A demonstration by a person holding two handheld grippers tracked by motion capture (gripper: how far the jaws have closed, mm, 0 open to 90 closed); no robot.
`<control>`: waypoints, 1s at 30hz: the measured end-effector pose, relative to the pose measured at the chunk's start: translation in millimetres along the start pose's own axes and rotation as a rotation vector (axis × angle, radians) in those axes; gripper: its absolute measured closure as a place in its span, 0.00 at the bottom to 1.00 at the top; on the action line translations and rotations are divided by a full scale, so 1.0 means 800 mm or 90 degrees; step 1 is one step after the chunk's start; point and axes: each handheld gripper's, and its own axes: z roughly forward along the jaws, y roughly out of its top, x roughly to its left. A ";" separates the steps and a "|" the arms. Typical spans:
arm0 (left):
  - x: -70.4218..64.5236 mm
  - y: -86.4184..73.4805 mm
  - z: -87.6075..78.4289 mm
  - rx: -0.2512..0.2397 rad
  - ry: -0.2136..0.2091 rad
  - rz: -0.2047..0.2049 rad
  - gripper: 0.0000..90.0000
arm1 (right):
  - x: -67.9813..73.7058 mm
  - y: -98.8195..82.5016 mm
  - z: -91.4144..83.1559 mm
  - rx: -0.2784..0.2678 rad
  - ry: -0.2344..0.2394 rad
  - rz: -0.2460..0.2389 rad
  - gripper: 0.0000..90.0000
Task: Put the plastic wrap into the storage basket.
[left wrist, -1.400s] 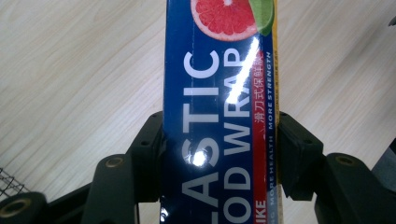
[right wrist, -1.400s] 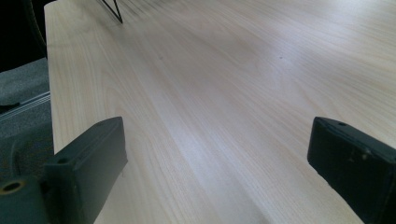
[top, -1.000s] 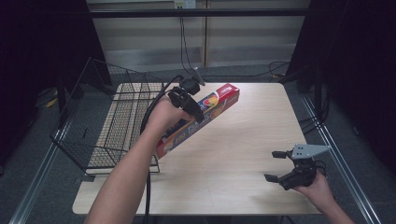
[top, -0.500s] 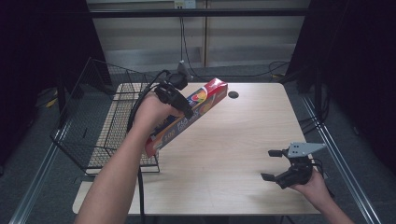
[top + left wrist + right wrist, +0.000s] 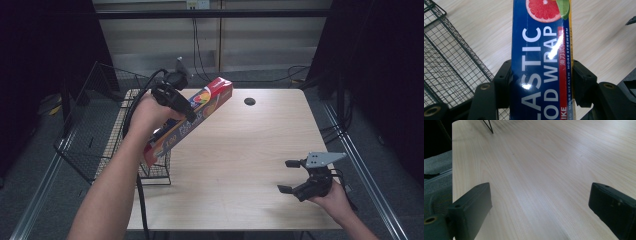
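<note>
A long blue and red plastic wrap box [image 5: 192,117] [image 5: 541,57] hangs tilted in the air over the table's left side, its low end near the wire basket [image 5: 100,135]. My left gripper [image 5: 175,102] [image 5: 541,75] is shut on the box about midway, a jaw pressed against each long side. Down at the table's near right, my right gripper [image 5: 291,176] [image 5: 540,207] stands open just above the wood, nothing between its jaws.
The black wire basket [image 5: 446,62] stands at the table's left edge, partly off it. A dark round hole [image 5: 249,101] marks the far middle of the wooden table [image 5: 250,150]. Cables hang behind the table.
My left gripper has carried the box leftward and tipped it more steeply, its low end now by the basket. The right gripper has barely moved.
</note>
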 end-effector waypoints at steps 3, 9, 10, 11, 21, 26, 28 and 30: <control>0.004 -0.002 -0.006 0.000 0.008 -0.008 0.49 | 0.000 0.000 0.000 0.000 -0.001 0.000 0.05; 0.012 -0.006 -0.016 0.000 0.021 -0.018 0.49 | 0.000 0.000 0.000 0.001 -0.002 -0.002 0.05; 0.013 -0.007 -0.019 -0.003 0.022 -0.022 0.49 | 0.000 0.000 -0.001 0.001 -0.002 -0.002 0.05; 0.015 -0.007 -0.021 -0.004 0.024 -0.021 0.49 | 0.000 -0.001 -0.001 -0.001 -0.001 -0.002 0.05; 0.024 -0.017 -0.041 -0.016 0.036 -0.054 0.49 | 0.002 0.000 -0.001 0.002 0.000 0.003 0.05; 0.030 -0.022 -0.049 -0.019 0.041 -0.061 0.49 | 0.002 0.000 -0.001 0.002 -0.001 0.002 0.05; 0.032 -0.024 -0.052 -0.018 0.044 -0.065 0.49 | 0.001 0.000 -0.001 0.000 -0.006 -0.002 0.05; 0.034 -0.026 -0.054 -0.019 0.049 -0.072 0.50 | 0.001 0.000 -0.001 -0.001 -0.003 0.001 0.05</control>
